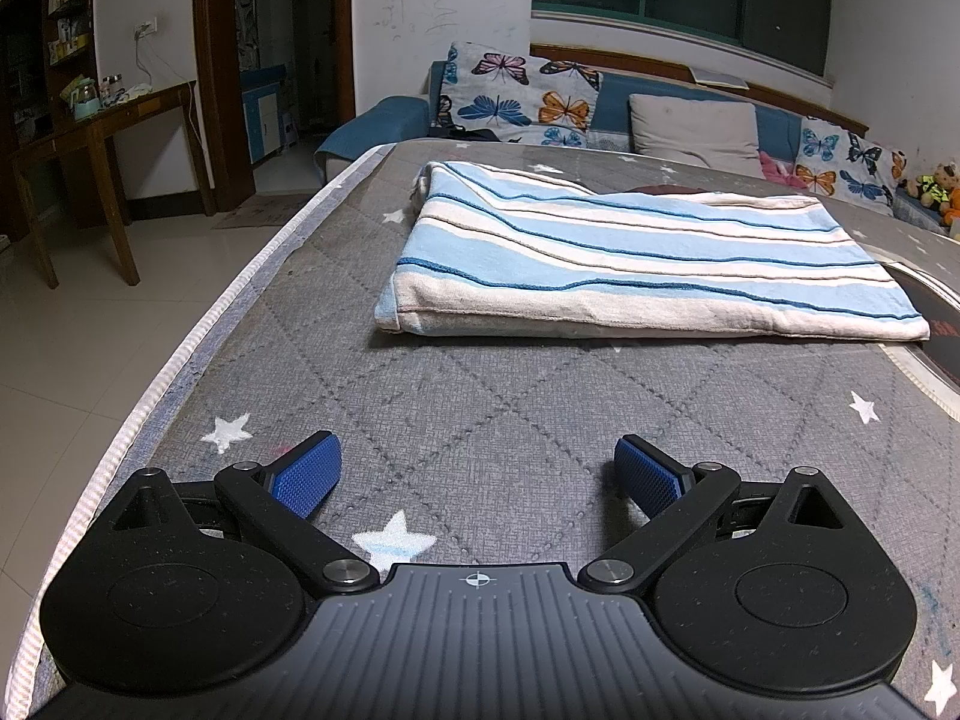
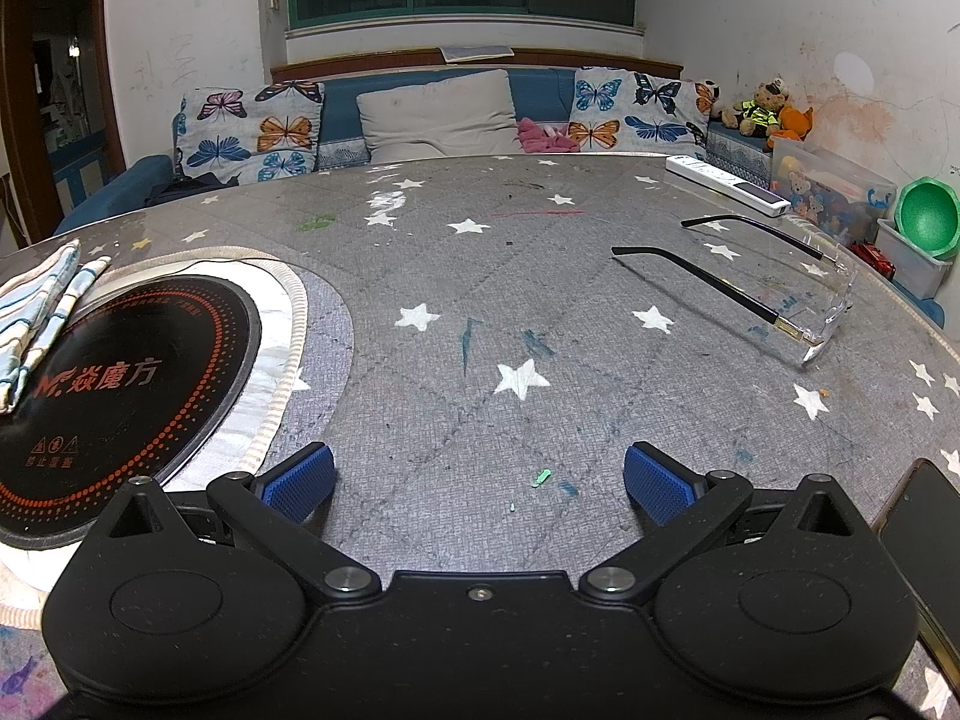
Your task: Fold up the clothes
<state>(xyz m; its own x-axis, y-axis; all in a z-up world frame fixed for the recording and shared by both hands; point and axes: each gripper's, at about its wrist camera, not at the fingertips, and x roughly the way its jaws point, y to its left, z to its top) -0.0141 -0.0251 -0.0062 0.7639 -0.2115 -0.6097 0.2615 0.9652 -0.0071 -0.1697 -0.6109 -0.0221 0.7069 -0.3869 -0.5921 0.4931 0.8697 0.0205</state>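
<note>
A folded cloth with light blue, white and dark blue stripes (image 1: 648, 258) lies flat on the grey star-print table cover (image 1: 480, 408), ahead of my left gripper (image 1: 477, 474). The left gripper is open and empty, low over the cover, well short of the cloth's near edge. In the right wrist view one corner of the cloth (image 2: 42, 312) shows at the far left, overlapping a black round cooktop (image 2: 126, 384). My right gripper (image 2: 477, 480) is open and empty over bare cover, to the right of the cloth.
A pair of glasses (image 2: 774, 294) lies at the right, a white power strip (image 2: 726, 183) behind it, a phone (image 2: 924, 540) at the near right edge. The table's left edge (image 1: 180, 360) drops to tiled floor. A sofa with cushions (image 2: 438, 114) stands behind.
</note>
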